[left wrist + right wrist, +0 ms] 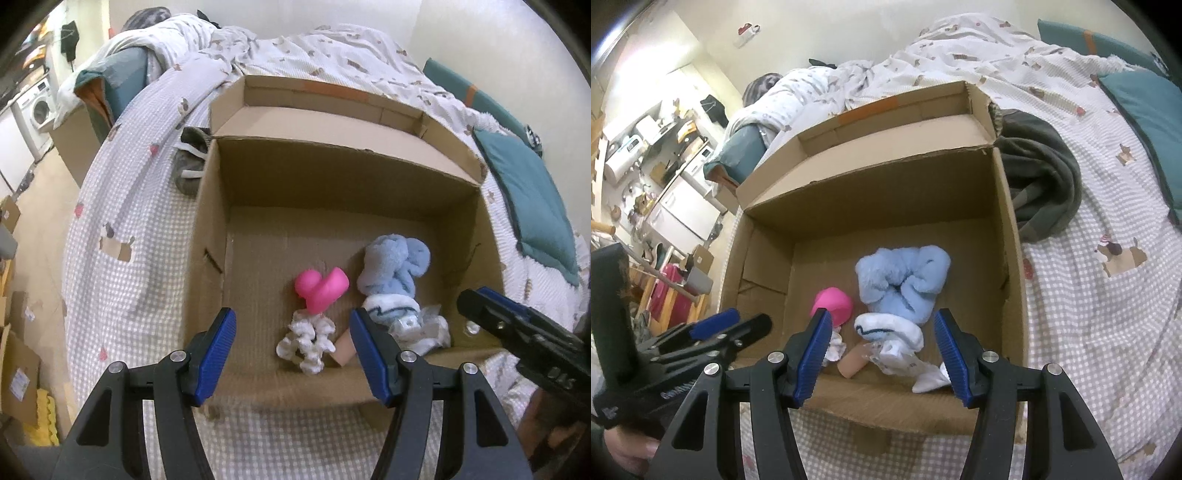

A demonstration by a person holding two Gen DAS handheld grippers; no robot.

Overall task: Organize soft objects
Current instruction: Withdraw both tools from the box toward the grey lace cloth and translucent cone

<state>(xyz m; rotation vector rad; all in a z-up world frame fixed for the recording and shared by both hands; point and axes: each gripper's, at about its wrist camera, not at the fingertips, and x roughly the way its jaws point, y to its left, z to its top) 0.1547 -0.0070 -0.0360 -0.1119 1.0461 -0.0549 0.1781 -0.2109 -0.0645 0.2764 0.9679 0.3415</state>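
Note:
An open cardboard box (207, 229) (1012, 258) stands on the bed. On its floor lie a pink toy (321, 290) (833, 304), a white fluffy scrunchie (308, 341), a light blue fluffy cloth (397, 266) (903, 280), a white sock with a dark stripe (388, 312) (890, 326) and a small tan piece (345, 352) (851, 365). My left gripper (292, 314) hangs open over the box's near edge, above the scrunchie, holding nothing. My right gripper (882, 314) is open above the white sock, its pads clear of it.
The bed has a checked cover (122, 266) and a rumpled duvet (295, 48). A dark garment (1045, 184) (192, 162) lies against the box's outer wall. A teal pillow (532, 206) (1148, 110) lies by the wall. Boxes and a washing machine (37, 110) stand beside the bed.

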